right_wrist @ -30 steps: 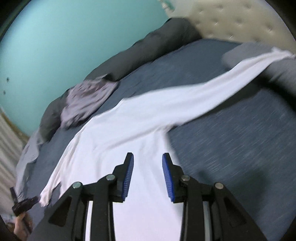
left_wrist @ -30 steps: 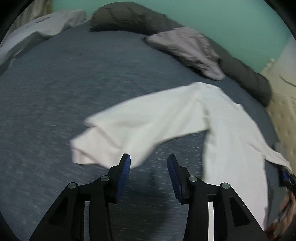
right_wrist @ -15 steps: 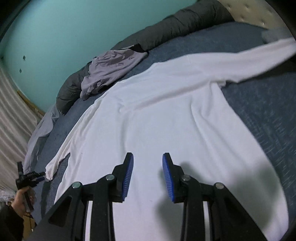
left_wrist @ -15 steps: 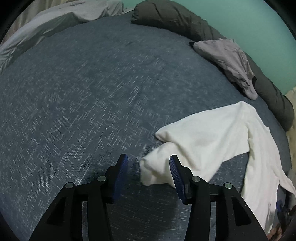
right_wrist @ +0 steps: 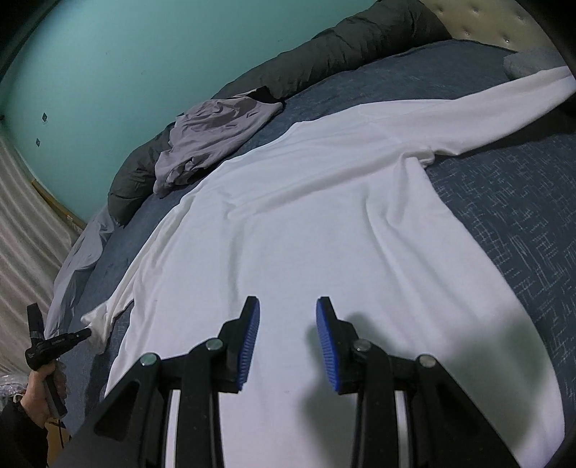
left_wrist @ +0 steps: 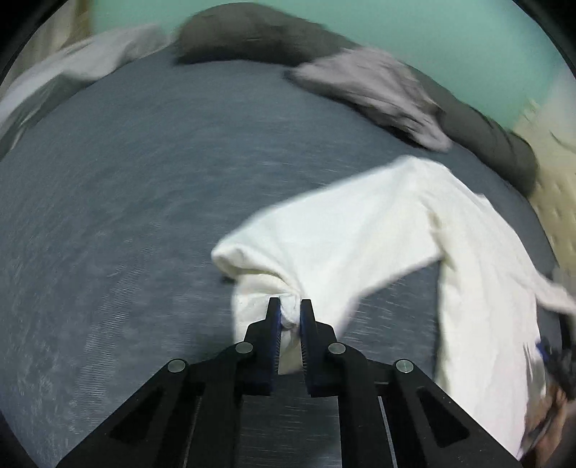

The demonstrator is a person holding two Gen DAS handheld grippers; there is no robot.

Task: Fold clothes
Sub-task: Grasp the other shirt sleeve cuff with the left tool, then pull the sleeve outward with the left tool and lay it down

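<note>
A white long-sleeved shirt (left_wrist: 360, 230) lies spread on the blue bed; its body (right_wrist: 306, 234) fills the right wrist view. My left gripper (left_wrist: 290, 306) is closing its jaws on the bunched cuff of one sleeve, and the blue pads pinch the cloth. In the right wrist view that same gripper (right_wrist: 86, 333), held by a hand (right_wrist: 43, 381), sits at the sleeve end at far left. My right gripper (right_wrist: 288, 306) hovers open just above the shirt's lower body with nothing between its fingers. The other sleeve (right_wrist: 486, 108) stretches away to the upper right.
A crumpled lilac-grey garment (right_wrist: 216, 136) lies near the far edge of the blue bedsheet (left_wrist: 144, 180), against a dark rolled duvet (right_wrist: 342, 46). A pale grey blanket (left_wrist: 72, 72) lies at the bed's left. A tufted headboard (right_wrist: 486, 18) and a teal wall stand behind.
My left gripper came onto the sleeve cuff and closed on it, bunching the cloth. My right gripper sank closer to the shirt's body, then held still, still open.
</note>
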